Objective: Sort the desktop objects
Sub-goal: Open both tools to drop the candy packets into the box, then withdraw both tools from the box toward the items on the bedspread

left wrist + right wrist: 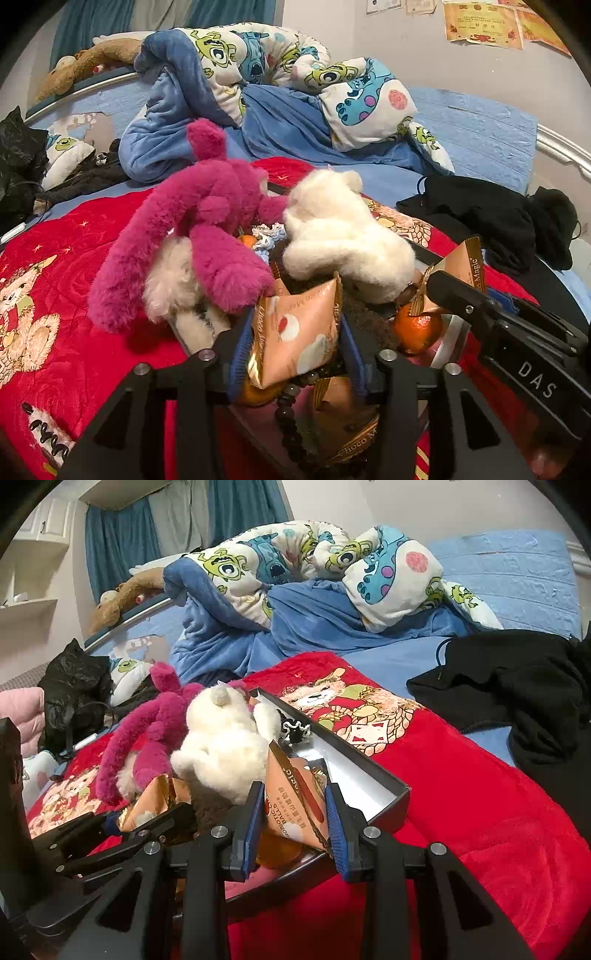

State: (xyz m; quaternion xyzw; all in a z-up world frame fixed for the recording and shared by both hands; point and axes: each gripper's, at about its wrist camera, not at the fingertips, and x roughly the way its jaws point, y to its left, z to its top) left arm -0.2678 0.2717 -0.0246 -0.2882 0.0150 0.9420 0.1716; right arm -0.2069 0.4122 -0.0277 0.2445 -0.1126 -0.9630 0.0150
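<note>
My left gripper [297, 334] stands open around an upright orange snack packet [295, 314], which sits loosely between the blue pads [242, 354] over a cluttered box. My right gripper [295, 794] is shut on a second orange snack packet [288, 805] at the box's near end. In the left wrist view that right gripper [430, 282] enters from the right with its packet [460, 264]. A pink plush [207, 229] and a white plush [343, 240] lie on the pile. A tangerine [417, 328], a dark bead string [291, 406] and another packet [351, 424] lie underneath.
The black box with a white inside [369, 775] rests on a red blanket [461, 794] on a bed. Black clothing [517, 686] lies at the right, a rumpled cartoon quilt [295, 572] behind, a black bag [74, 679] at the left.
</note>
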